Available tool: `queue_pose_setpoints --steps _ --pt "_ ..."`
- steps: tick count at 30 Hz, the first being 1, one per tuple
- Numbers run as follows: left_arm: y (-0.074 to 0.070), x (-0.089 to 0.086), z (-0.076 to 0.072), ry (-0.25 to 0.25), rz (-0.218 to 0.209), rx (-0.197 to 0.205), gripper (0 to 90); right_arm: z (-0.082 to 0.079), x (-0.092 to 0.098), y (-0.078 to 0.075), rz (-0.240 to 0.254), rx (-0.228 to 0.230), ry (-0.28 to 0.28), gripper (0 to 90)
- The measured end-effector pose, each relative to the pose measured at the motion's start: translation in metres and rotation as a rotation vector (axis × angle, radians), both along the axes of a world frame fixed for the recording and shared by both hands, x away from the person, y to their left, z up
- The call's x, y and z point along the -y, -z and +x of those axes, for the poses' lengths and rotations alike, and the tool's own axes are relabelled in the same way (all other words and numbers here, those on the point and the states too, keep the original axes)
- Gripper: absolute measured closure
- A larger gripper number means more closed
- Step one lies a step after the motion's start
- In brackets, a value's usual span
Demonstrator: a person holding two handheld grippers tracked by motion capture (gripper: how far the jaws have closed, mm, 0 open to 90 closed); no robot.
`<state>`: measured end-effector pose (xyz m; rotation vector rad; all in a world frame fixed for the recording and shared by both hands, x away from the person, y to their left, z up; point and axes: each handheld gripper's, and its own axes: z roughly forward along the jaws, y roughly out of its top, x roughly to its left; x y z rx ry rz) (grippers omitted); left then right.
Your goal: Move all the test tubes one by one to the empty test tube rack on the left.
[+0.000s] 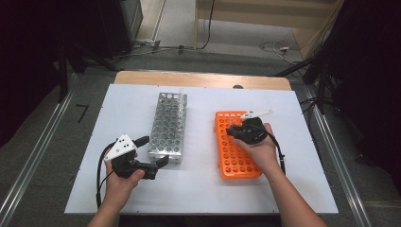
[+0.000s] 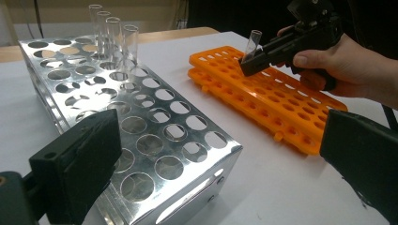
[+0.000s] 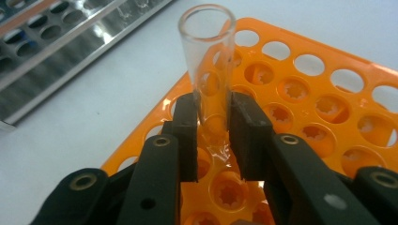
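The right gripper clamps a clear glass tube between its black pads. The tube stands over an orange rack. A metal rack lies beyond.

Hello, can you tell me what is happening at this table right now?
A person works with a gripper in each hand. The right gripper is shut on a clear glass tube, held upright over the orange rack. The left gripper waits open at the near end of the metal rack, which has a few glass tubes standing at its far end.
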<state>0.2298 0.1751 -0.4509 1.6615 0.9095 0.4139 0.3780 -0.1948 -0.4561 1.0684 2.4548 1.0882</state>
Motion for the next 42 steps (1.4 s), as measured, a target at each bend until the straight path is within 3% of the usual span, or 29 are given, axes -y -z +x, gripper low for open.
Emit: queue_pose_setpoints --steps 7,14,21,35,42 --pt "0.0 0.0 0.0 -0.002 0.003 0.002 0.0 -0.001 0.001 -0.001 0.011 0.014 0.019 73.7" --pt "0.0 0.001 0.0 -0.001 0.005 0.001 0.0 -0.004 0.008 -0.006 0.072 0.038 0.034 73.8" --pt "0.0 0.003 0.0 0.004 0.005 0.002 0.0 -0.013 0.017 -0.022 0.122 0.084 0.036 73.8" --pt "-0.003 0.008 -0.002 0.015 0.012 0.01 0.0 -0.044 0.03 -0.046 0.21 0.128 -0.021 73.8" --pt "-0.006 0.011 -0.004 0.024 0.014 0.022 0.0 -0.066 0.026 -0.045 0.243 0.118 -0.078 73.8"
